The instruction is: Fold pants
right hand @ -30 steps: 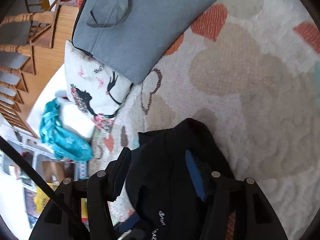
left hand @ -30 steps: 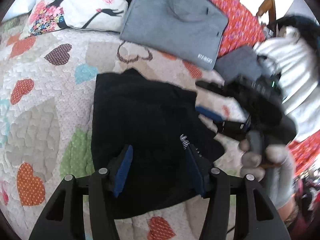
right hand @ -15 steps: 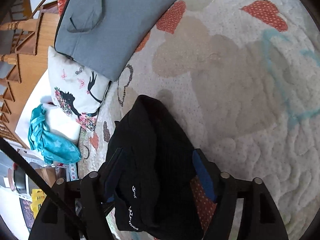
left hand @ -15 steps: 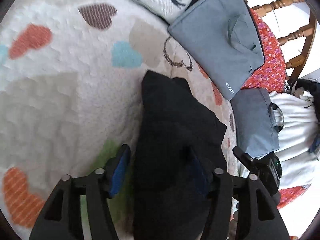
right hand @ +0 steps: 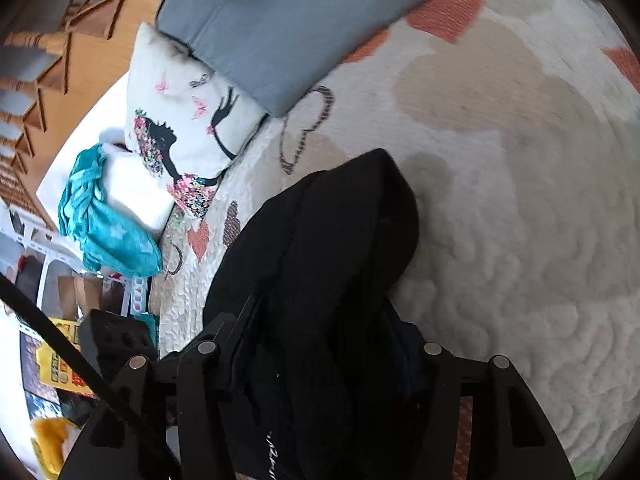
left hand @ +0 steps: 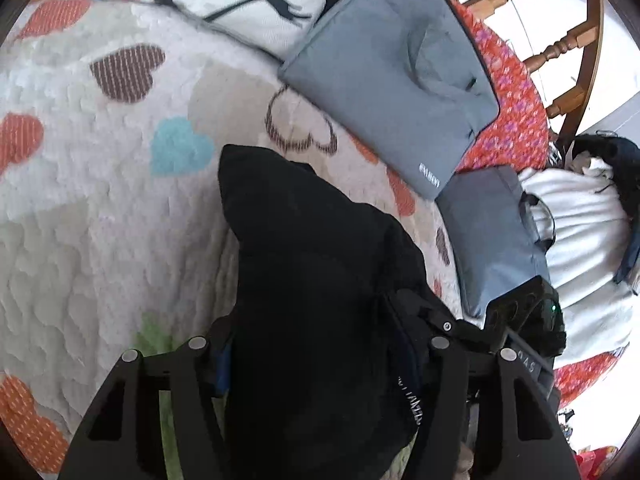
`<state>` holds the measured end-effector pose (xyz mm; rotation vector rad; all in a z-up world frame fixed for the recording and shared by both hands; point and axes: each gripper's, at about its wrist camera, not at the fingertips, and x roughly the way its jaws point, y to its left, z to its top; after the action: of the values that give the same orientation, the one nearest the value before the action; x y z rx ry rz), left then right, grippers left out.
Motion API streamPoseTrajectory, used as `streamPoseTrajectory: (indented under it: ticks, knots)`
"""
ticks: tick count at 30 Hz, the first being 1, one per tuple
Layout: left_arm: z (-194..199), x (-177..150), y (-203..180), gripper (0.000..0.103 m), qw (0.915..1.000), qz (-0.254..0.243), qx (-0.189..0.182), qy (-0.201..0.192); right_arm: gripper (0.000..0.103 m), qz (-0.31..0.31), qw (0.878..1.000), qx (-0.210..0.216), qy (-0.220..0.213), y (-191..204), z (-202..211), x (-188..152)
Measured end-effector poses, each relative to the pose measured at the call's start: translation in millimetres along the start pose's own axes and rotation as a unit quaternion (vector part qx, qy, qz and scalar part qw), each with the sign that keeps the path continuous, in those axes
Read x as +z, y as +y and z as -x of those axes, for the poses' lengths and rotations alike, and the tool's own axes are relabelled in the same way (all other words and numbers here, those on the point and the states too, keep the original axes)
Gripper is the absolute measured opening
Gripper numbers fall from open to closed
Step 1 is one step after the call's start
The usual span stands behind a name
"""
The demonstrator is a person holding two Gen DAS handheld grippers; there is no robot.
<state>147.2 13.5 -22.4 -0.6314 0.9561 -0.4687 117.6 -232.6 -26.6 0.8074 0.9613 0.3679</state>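
Observation:
The black pants (left hand: 312, 264) lie bunched and folded on the heart-patterned quilt (left hand: 92, 184). In the left wrist view they fill the space between the fingers of my left gripper (left hand: 316, 344), which is shut on the fabric. In the right wrist view the same black pants (right hand: 332, 248) run up from between the fingers of my right gripper (right hand: 320, 344), which is also shut on them. Both pairs of fingertips are buried in the cloth. The right gripper's body (left hand: 524, 320) shows at the lower right of the left wrist view.
A large grey laptop bag (left hand: 392, 60) and a smaller grey bag (left hand: 492, 236) lie beyond the pants. A printed white pillow (right hand: 188, 132) and teal cloth (right hand: 104, 216) lie at the bed's edge. Wooden chair rails (left hand: 560, 44) stand behind.
Both grippers have closed in on the pants and gathered them; the fabric now bulges up between the fingers. The cameras have tilted and moved closer to the cloth.

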Motion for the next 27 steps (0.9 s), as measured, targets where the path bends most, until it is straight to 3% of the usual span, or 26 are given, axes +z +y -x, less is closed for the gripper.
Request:
streamPoseTrajectory:
  ticks: [5,10,12,17,20,24,27]
  knots:
    - [-0.2,17.0,15.5,0.061,0.9995,0.026,0.004,-0.016,0.06,-0.006,1.0,0.006,-0.011,-1.9,-4.3,9.5]
    - [-6.8,20.1,28.2,0.061,0.9978,0.032,0.055,-0.017,0.06,-0.007,1.0,-0.025,-0.005,-12.2,-10.8,13.7]
    - [0.5,19.2,28.2,0.061,0.9981,0.045,0.04,-0.015,0.062,-0.018,0.999,-0.026,-0.003,-13.0,-7.5,14.4]
    - [41.6,15.8,6.4,0.061,0.9966,0.024,0.035,-0.07,0.068,-0.007,0.995,-0.06,-0.078,0.0,35.5,15.5]
    - [55.7,6.3,-2.4,0.061,0.9962,0.005,0.031,-0.081,0.07,-0.004,0.995,-0.027,-0.098,8.3,52.4,12.2]
    - [36.7,-8.0,-1.1,0.061,0.9988,-0.006,0.04,-0.027,0.07,-0.01,0.998,0.034,-0.054,11.6,37.8,2.4]
    - [12.0,-17.8,5.5,0.062,0.9963,-0.015,0.083,0.014,0.07,-0.027,0.999,0.033,-0.034,4.2,22.6,-3.7]
